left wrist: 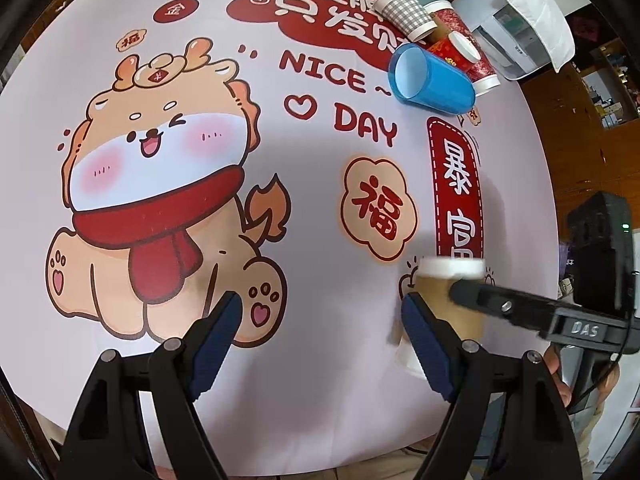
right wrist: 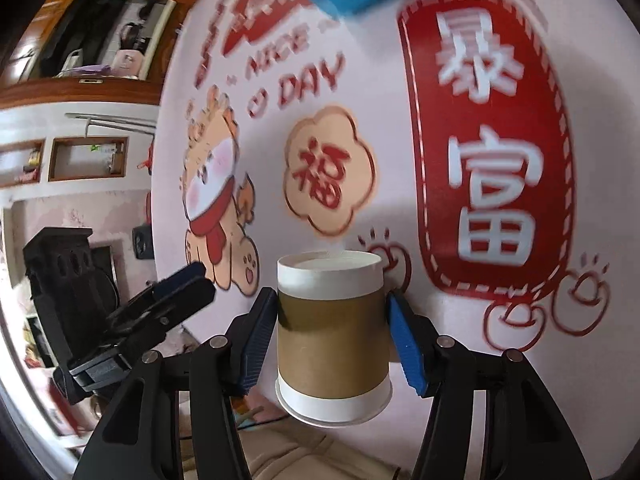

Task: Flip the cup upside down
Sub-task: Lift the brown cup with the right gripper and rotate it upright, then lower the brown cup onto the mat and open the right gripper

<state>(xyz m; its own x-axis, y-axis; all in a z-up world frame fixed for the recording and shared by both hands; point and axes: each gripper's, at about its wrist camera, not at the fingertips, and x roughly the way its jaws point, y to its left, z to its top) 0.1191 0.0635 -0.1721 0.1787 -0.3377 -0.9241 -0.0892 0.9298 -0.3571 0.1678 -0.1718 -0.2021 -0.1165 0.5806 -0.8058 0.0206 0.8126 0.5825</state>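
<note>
A brown paper cup with white bands [right wrist: 334, 334] is held between the blue pads of my right gripper [right wrist: 332, 340], base toward the table and wide rim toward the camera, lifted near the table's front edge. In the left wrist view the same cup [left wrist: 448, 292] shows at the lower right with the right gripper's finger [left wrist: 504, 304] across it. My left gripper [left wrist: 320, 344] is open and empty above the printed tablecloth [left wrist: 312, 208], just left of the cup. It also shows in the right wrist view [right wrist: 176, 300] at the left.
A blue plastic cup [left wrist: 434, 80] lies on its side at the far right of the table. Behind it lie a checked paper cup [left wrist: 404, 12] and red patterned cups [left wrist: 464, 52]. A white device [left wrist: 516, 24] stands beyond them.
</note>
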